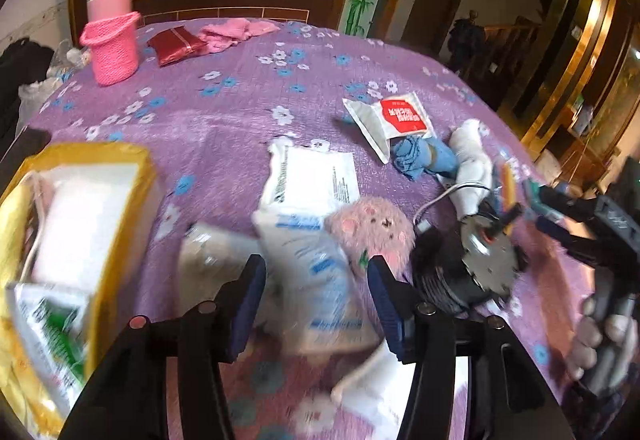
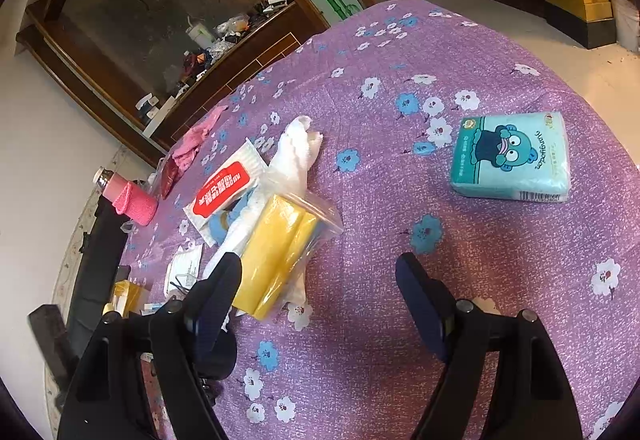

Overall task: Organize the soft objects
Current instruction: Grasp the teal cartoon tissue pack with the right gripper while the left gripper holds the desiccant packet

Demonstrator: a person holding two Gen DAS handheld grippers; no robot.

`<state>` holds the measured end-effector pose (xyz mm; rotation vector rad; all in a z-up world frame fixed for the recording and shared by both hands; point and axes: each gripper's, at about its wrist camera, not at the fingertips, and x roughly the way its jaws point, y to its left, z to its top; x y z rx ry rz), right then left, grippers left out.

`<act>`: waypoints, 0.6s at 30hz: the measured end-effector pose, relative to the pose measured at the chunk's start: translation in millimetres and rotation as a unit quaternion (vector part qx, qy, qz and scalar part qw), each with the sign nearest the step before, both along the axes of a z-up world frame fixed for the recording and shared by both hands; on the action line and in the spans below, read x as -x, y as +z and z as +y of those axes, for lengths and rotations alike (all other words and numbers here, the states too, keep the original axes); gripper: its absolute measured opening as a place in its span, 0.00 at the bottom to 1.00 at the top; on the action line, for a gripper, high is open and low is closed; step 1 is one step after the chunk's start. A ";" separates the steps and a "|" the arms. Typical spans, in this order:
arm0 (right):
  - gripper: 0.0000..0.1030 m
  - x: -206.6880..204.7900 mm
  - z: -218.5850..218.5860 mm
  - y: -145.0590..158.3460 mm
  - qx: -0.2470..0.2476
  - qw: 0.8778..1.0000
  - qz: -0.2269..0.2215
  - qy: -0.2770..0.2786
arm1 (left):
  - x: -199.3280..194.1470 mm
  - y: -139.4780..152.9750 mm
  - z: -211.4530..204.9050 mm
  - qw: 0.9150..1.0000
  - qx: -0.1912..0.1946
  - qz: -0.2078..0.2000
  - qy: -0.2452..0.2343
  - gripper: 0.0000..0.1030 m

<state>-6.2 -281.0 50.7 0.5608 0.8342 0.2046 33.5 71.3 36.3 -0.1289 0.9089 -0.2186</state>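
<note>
My left gripper [image 1: 316, 272] is open above the purple flowered cloth [image 1: 256, 111]. A blurred white and blue soft pack [image 1: 320, 276] sits between its jaws, and I see no pad pressing on it. A pink plush toy [image 1: 372, 232] lies just behind the right finger. To the left stands a yellow box [image 1: 120, 175] holding white packs. My right gripper [image 2: 318, 268] is open over bare cloth with nothing between its fingers. Beside its left finger lies a yellow sponge in a clear bag [image 2: 276, 252]. Far right lies a teal tissue pack [image 2: 512, 155].
A white cloth [image 2: 296, 147], a red-labelled pouch [image 2: 224, 187] and a blue cloth [image 1: 424, 159] are heaped mid-table. A pink knitted basket [image 1: 112, 47], a red pouch [image 1: 176, 45] and a pink cloth [image 1: 236, 31] lie at the far edge. A black spool with a metal disc [image 1: 488, 260] and a hand [image 1: 604, 336] are on the right.
</note>
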 end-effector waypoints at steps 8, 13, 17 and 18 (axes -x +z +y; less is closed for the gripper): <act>0.79 32.7 -56.9 26.7 -0.024 0.992 -0.065 -0.108 | -1.9 -2.0 -11.7 1.000 -0.006 -0.005 -0.027 0.35; 0.82 23.0 -77.6 7.8 -0.021 0.989 -0.012 -0.146 | 17.9 22.5 16.5 0.997 0.065 -0.024 -0.014 0.35; 0.82 10.2 -67.1 -0.7 0.015 0.989 0.019 -0.145 | 41.1 36.8 27.9 0.994 0.096 -0.039 -0.021 0.35; 0.82 6.7 -65.1 1.1 0.034 0.987 0.026 -0.154 | 46.2 39.3 31.0 0.994 0.102 -0.041 -0.022 0.35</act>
